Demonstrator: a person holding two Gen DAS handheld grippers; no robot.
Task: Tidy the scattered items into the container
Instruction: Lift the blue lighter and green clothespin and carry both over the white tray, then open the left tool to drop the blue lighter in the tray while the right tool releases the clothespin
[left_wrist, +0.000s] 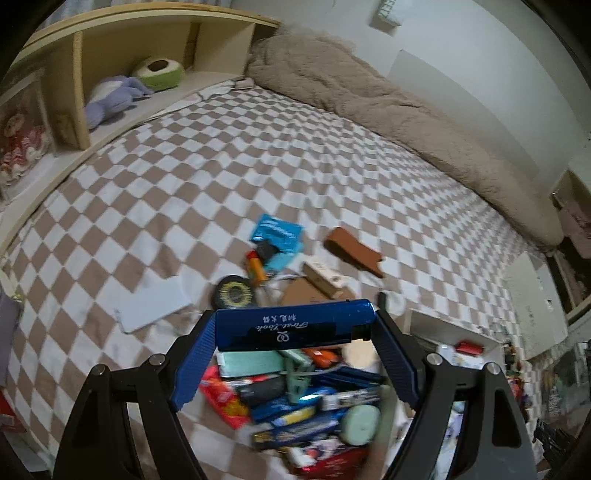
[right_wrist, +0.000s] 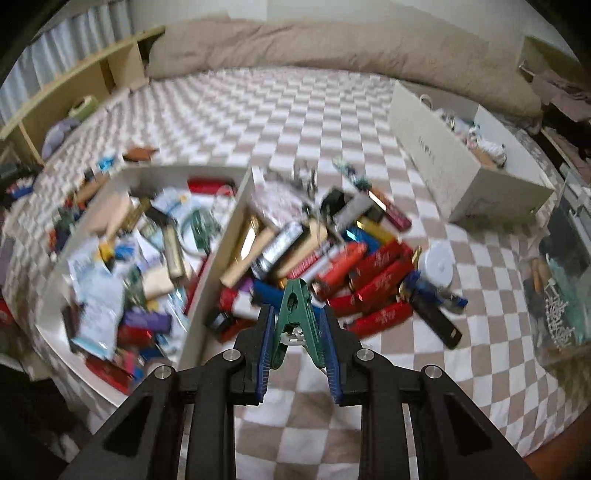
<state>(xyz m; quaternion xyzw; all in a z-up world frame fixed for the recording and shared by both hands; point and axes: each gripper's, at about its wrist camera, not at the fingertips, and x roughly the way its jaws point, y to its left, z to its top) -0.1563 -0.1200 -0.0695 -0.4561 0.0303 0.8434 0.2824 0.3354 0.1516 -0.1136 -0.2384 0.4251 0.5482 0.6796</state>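
My left gripper (left_wrist: 295, 328) is shut on a blue lighter (left_wrist: 291, 325), held crosswise above a pile of small items (left_wrist: 295, 402) on the checkered bed. My right gripper (right_wrist: 297, 328) is shut on a green clothespin (right_wrist: 295, 314), held above a heap of red and blue lighters (right_wrist: 369, 273). The white container (right_wrist: 218, 254), full of mixed small things, lies just left of that heap; its corner also shows in the left wrist view (left_wrist: 443, 325). More scattered items lie farther out: a blue packet (left_wrist: 277, 236), a brown case (left_wrist: 351, 251), a black round tin (left_wrist: 232, 291).
A second white box (right_wrist: 461, 162) stands at the right on the bed. A clear box (right_wrist: 565, 277) sits at the far right. A beige duvet (left_wrist: 388, 99) lines the far side. A wooden shelf (left_wrist: 81, 92) holds plush toys at the left.
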